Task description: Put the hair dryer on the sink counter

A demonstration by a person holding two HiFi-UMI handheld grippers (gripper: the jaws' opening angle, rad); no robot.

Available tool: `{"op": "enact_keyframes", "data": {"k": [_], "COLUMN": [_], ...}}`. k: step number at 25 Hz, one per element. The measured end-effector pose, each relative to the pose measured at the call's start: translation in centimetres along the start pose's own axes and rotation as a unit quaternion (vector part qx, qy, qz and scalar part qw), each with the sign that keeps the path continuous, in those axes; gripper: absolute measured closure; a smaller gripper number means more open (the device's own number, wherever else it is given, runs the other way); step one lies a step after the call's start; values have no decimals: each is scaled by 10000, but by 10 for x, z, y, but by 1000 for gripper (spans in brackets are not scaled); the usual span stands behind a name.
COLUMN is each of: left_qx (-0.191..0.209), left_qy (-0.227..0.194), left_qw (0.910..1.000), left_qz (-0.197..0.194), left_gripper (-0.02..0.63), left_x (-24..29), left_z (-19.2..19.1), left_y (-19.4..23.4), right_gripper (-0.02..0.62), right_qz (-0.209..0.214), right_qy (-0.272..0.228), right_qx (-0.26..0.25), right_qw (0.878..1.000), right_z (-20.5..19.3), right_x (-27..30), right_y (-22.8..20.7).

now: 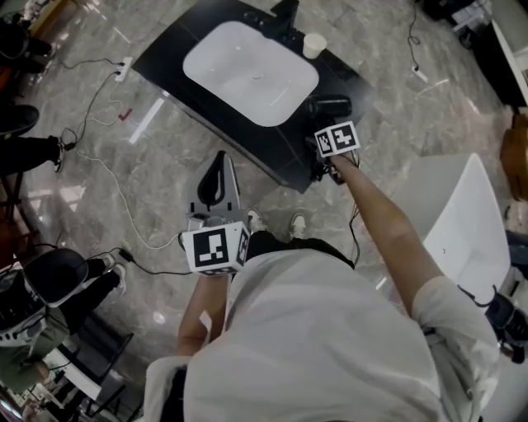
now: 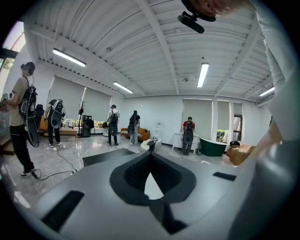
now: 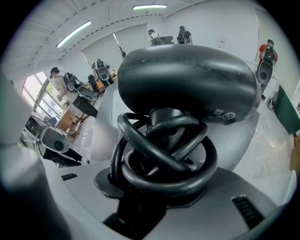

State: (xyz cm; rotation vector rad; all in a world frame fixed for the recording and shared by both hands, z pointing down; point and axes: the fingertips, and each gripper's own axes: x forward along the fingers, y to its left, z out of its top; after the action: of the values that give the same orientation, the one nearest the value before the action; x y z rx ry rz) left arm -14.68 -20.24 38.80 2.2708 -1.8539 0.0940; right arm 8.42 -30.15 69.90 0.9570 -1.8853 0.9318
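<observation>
**Hair dryer at the corner of the sink table, right jaws clamped on it**

Head view first. I had the black table (image 1: 169, 51) at the top of the picture, with its white basin (image 1: 252, 74) sunk into it. A faucet (image 1: 285, 11) and a pale cup (image 1: 313, 45) stood along its far edge. The hair dryer (image 1: 330, 106) was at the table's right-hand corner, just beside the basin. The right gripper (image 1: 328, 124) was right on it, with the arm stretched out toward the table. From up there I honestly couldn't tell whether the dryer was resting on the table or just above it. The left gripper (image 1: 219, 163) was held close in by the person's waist, over the marble floor (image 1: 157, 189) and well apart from the table.

Left gripper view: the jaws were closed tip to tip. Only the teardrop-shaped gap between the pads showed, with bare floor through it, so nothing was held. It looked out roughly level across a big bright room with people (image 2: 114, 124) standing around.

Right gripper view: the dryer's fat black body filled the top of the picture. Its cord (image 3: 164, 159) was wound in thick loops round the handle. The jaws stood a fair way apart but were clamped on that handle-and-cord bundle.
</observation>
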Motion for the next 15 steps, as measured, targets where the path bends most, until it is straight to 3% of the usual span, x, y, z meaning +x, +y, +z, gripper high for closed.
{"op": "enact_keyframes", "data": {"k": [15], "left_qx": [-119], "left_qy": [-33], "left_qw": [9999], "left_qz": [-45], "left_gripper": [604], "left_x": [9], "left_z": [-2], "left_y": [-10], "right_gripper": [388], "right_qz": [-124], "right_qy": [366], "right_qx": [-367], "right_qw": [9986], "right_z": [-1], "right_x": [6], "right_y": [0]}}
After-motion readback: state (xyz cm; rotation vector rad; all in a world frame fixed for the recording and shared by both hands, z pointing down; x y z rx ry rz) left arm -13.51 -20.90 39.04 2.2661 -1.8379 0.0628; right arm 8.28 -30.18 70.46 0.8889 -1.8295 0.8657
